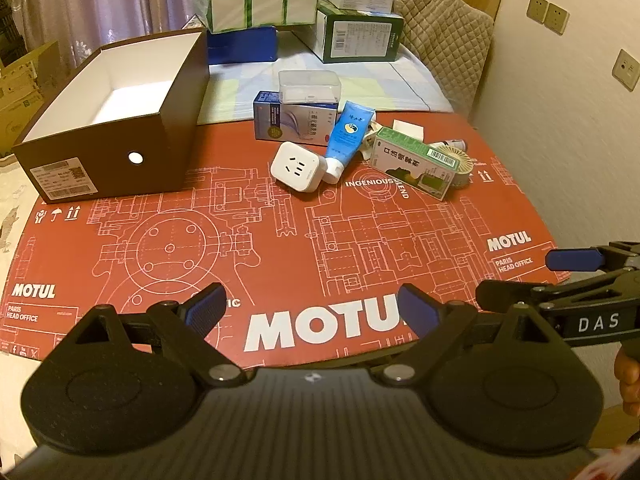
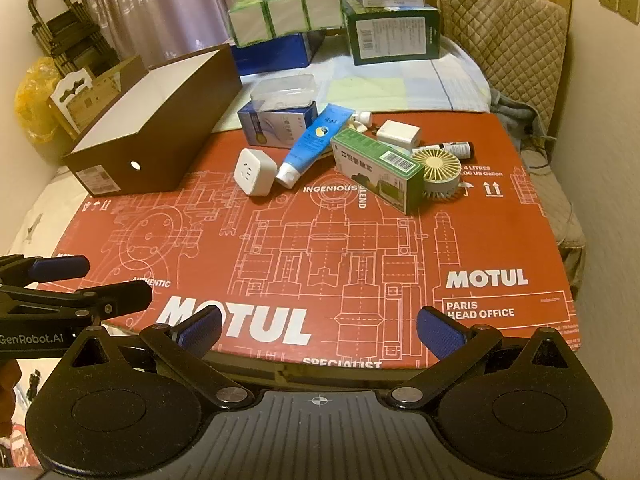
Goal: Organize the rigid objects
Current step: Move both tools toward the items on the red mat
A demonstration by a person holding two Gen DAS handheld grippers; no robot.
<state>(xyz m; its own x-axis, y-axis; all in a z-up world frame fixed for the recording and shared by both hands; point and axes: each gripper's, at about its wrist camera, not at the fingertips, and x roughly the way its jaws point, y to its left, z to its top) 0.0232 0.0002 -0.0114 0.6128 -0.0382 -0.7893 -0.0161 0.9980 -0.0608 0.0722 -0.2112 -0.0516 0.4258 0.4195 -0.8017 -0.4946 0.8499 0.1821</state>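
An empty brown box (image 1: 120,136) (image 2: 160,136) stands open at the back left of the red mat (image 1: 280,240) (image 2: 320,248). A heap lies at the back right: a white socket cube (image 1: 295,166) (image 2: 254,170), a blue tube (image 1: 347,136) (image 2: 314,144), a green carton (image 1: 414,160) (image 2: 376,168), a blue-and-silver carton (image 1: 292,122) (image 2: 276,122) with a clear case (image 1: 309,86) (image 2: 285,90) on top, a small fan (image 2: 438,172), a white charger (image 2: 400,133). My left gripper (image 1: 312,312) and right gripper (image 2: 320,328) are open and empty over the near edge.
Stacked tissue packs (image 1: 256,0), a blue box (image 1: 242,46) and a green box (image 1: 356,34) stand behind the mat on a quilt. A padded chair (image 2: 508,20) is at the back right. The right gripper shows at the left view's right edge (image 1: 576,260).
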